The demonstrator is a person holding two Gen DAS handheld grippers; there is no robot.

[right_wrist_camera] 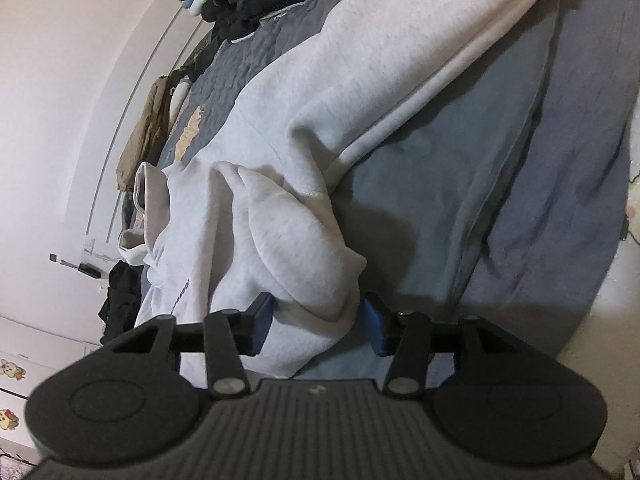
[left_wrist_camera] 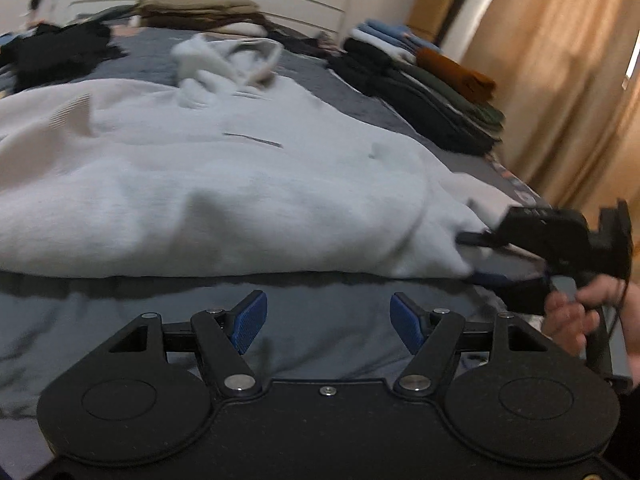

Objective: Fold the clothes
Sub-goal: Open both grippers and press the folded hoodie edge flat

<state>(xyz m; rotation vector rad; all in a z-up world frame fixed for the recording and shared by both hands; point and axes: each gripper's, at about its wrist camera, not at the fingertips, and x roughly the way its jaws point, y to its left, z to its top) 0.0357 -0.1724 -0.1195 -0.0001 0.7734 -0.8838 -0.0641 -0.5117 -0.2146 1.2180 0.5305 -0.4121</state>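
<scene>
Containers, honestly none show up; it's just a bed (left_wrist_camera: 132,320) with a blue-grey cover, and everything sits straight on it.

Around the edges: a stack of folded clothes (left_wrist_camera: 436,92) at about 2 o'clock in the left wrist view, dark and olive pieces with a rust-orange one on top and pale blue ones behind. A tan and brown folded pile (left_wrist_camera: 200,12) sits at 12 o'clock by the white headboard, and a dark heap (left_wrist_camera: 60,52) lies at 10 o'clock. Beige curtains (left_wrist_camera: 560,80) hang on the far right. Nothing sits between the left gripper and the garment, only bare bedcover.

The hoodie (left_wrist_camera: 200,160) is light grey and spread across the middle of the bed, hood bunched up toward 12 o'clock, a small dark line printed on the chest. It's rumpled, with the near hem lying roughly straight.

Left gripper (left_wrist_camera: 328,322) is at 6 o'clock, its blue pads wide apart with nothing in them, just short of the hem.

Right gripper (right_wrist_camera: 320,328) has a bunched fold of the hoodie's fabric between its blue pads, both of which touch the cloth. From the left view it's at 3 o'clock, at the hoodie's corner, with a hand (left_wrist_camera: 576,316) on its handle.
</scene>
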